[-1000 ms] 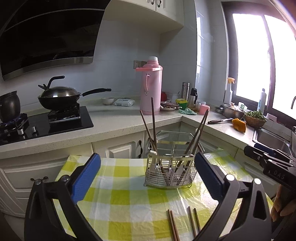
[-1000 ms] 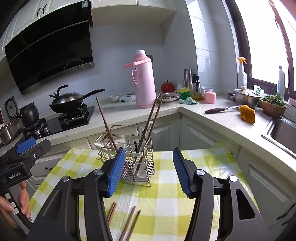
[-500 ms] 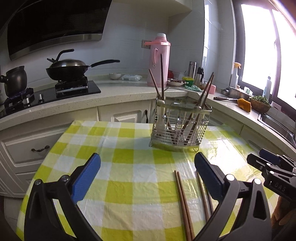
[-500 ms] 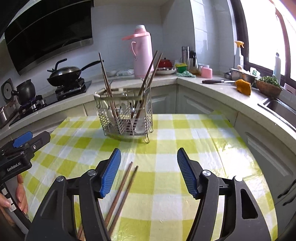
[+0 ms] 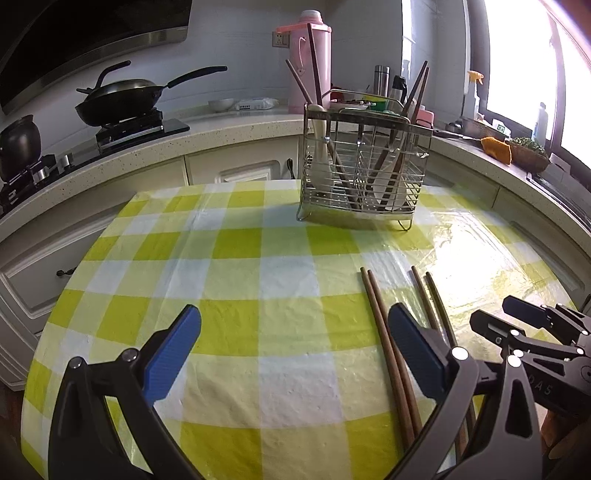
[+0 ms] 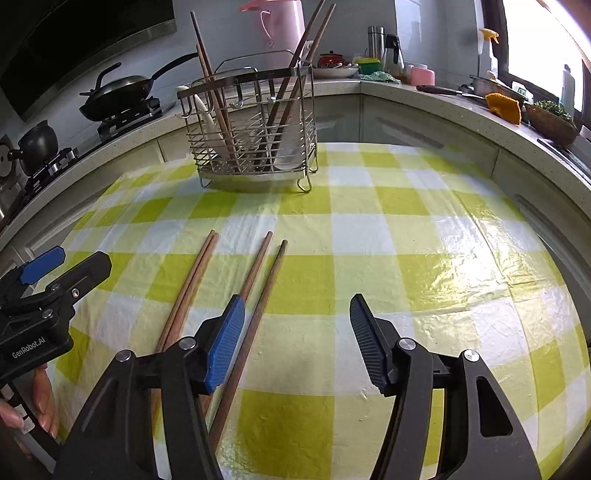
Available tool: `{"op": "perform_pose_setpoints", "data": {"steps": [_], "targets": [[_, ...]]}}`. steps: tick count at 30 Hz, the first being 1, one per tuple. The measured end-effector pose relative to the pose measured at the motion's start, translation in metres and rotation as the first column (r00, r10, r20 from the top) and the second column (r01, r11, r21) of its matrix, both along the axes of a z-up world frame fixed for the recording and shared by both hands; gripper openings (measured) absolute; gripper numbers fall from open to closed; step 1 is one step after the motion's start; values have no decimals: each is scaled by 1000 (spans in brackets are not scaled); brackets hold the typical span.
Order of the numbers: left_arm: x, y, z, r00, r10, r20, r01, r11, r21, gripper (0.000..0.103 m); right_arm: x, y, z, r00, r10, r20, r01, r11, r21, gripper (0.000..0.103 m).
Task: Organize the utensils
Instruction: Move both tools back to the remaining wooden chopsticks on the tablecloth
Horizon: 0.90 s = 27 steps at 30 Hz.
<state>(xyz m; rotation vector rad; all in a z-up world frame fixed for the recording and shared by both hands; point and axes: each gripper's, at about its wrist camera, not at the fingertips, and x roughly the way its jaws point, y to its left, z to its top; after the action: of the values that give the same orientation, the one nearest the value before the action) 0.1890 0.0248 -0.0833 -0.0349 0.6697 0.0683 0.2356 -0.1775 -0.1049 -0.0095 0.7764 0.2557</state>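
Some chopsticks stand in the wire rack (image 6: 255, 125), four chopsticks (image 6: 236, 295) wait on the table, and the left gripper (image 5: 291, 354) and right gripper (image 6: 297, 339) are both open and hold nothing.

The near ends of the four brown wooden chopsticks (image 5: 388, 339) on the yellow-and-white checked worktop (image 5: 236, 258) run under the black left claw (image 5: 293, 350) and off the frame's bottom. The pink thermos flask (image 6: 280, 22) is cropped at the top of the right wrist view. Small items on the far counter are too small to identify.
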Motion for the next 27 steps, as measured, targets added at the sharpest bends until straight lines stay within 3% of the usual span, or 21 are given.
{"op": "perform_pose_setpoints", "data": {"steps": [13, 27], "targets": [[14, -2, -18, 997, -27, -73, 30, 999, 41, 98, 16, 21, -13, 996, 3, -86, -5, 1000, -28, 39], [15, -6, -20, 993, -55, -101, 58, 998, 26, 98, 22, 33, -17, 996, 28, -83, -35, 996, -87, 24]]}}
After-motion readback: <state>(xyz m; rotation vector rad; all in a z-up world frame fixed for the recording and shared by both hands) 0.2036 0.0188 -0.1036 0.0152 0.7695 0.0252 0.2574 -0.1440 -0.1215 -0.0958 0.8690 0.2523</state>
